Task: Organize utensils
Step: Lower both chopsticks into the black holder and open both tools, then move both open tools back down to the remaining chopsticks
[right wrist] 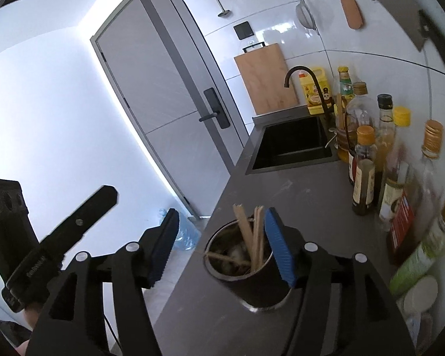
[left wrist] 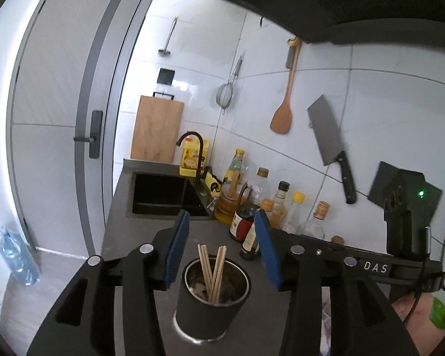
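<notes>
We hold the left gripper (left wrist: 222,249) wide open above a dark cup (left wrist: 212,302) that stands on the grey counter (right wrist: 296,195) near its front edge, with several wooden chopsticks (left wrist: 212,273) leaning inside it. Our right gripper (right wrist: 221,246) is also spread wide, grasping nothing, its right pad close beside the cup's rim. Further along the counter, a row of bottles (right wrist: 365,172) lines the wall edge, and the black sink (right wrist: 293,145) sits at the far end.

Black cup (left wrist: 211,302), tan chopsticks (left wrist: 212,273), blue ribbed gripper pads (left wrist: 178,252).
</notes>
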The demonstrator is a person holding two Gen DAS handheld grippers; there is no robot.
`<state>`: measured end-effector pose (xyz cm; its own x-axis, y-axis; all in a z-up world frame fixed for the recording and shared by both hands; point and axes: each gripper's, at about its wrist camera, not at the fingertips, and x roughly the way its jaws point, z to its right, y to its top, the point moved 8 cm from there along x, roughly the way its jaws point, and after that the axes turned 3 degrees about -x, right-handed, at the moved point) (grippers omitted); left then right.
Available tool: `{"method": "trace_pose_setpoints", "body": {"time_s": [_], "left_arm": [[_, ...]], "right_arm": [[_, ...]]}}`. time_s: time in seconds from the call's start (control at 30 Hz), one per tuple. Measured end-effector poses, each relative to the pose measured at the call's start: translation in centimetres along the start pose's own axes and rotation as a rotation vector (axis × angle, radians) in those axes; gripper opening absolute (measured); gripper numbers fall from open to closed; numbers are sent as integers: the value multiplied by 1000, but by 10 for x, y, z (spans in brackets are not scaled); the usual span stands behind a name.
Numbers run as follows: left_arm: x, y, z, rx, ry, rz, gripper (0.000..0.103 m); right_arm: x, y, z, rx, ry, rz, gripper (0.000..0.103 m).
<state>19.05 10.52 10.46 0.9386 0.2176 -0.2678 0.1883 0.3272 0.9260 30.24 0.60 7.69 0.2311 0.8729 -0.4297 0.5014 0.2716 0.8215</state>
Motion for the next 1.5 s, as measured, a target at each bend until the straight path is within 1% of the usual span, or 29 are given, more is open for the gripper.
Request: {"method": "trace_pose_setpoints", "body": {"time_s": [0.07, 0.13, 0.17, 0.23, 0.3, 0.4, 0.57, 0.63, 0.67, 0.77, 0.83, 0.97, 1.0, 1.03, 1.13, 1.27, 1.37, 1.4, 1.47, 1.5], "left_arm": [[-16, 0, 3, 13, 17, -13, 51], [-25, -4, 5, 15, 17, -36, 53], [-30, -8, 5, 24, 32, -54, 54], [-36, -15, 6, 36, 46, -78, 54], [-44, -24, 5, 37, 81, -111, 54], [-53, -39, 8, 51, 86, -165, 54], [-67, -61, 14, 68, 74, -230, 54], [-71, -70, 12, 64, 89, -252, 54], [-72, -76, 11, 55, 85, -281, 55], [-74, -95, 3, 16, 81, -366, 55], [-75, -104, 1, 6, 64, -407, 55], [-79, -124, -6, -1, 34, -468, 55], [-78, -134, -8, -8, 22, -500, 55], [-78, -142, -10, -10, 12, -527, 55], [-77, -167, -12, 3, -17, -599, 55], [-79, -197, -16, 6, -49, -687, 55], [-79, -221, -23, 13, -63, -758, 55], [-78, -228, -27, 16, -57, -780, 55], [-78, -238, -36, 14, -45, -816, 55], [-78, -245, -41, 2, -47, -838, 55]], "right_arm": [[-12, -6, -3, 13, 0, -9, 60], [-21, -13, -3, 48, 15, -22, 60], [-26, -18, -3, 71, 24, -28, 60], [-31, -26, 0, 110, 24, -46, 60], [-34, -37, 3, 146, 31, -74, 60], [-38, -54, 6, 192, 48, -106, 60], [-48, -82, 8, 240, 27, -142, 60], [-51, -93, 6, 250, 23, -165, 60], [-51, -99, 6, 255, 20, -177, 60], [-48, -122, 3, 269, -23, -259, 60], [-43, -141, 1, 288, -63, -325, 60], [-30, -177, -4, 368, -80, -468, 60], [-26, -189, -5, 396, -94, -507, 60], [-24, -195, -5, 413, -99, -524, 60], [-16, -221, -7, 462, -121, -612, 60], [-8, -257, -11, 493, -163, -702, 60], [-1, -274, -14, 505, -169, -748, 60], [2, -280, -14, 509, -182, -760, 59], [4, -287, -13, 534, -213, -768, 53], [5, -292, -12, 546, -226, -781, 52]]}}
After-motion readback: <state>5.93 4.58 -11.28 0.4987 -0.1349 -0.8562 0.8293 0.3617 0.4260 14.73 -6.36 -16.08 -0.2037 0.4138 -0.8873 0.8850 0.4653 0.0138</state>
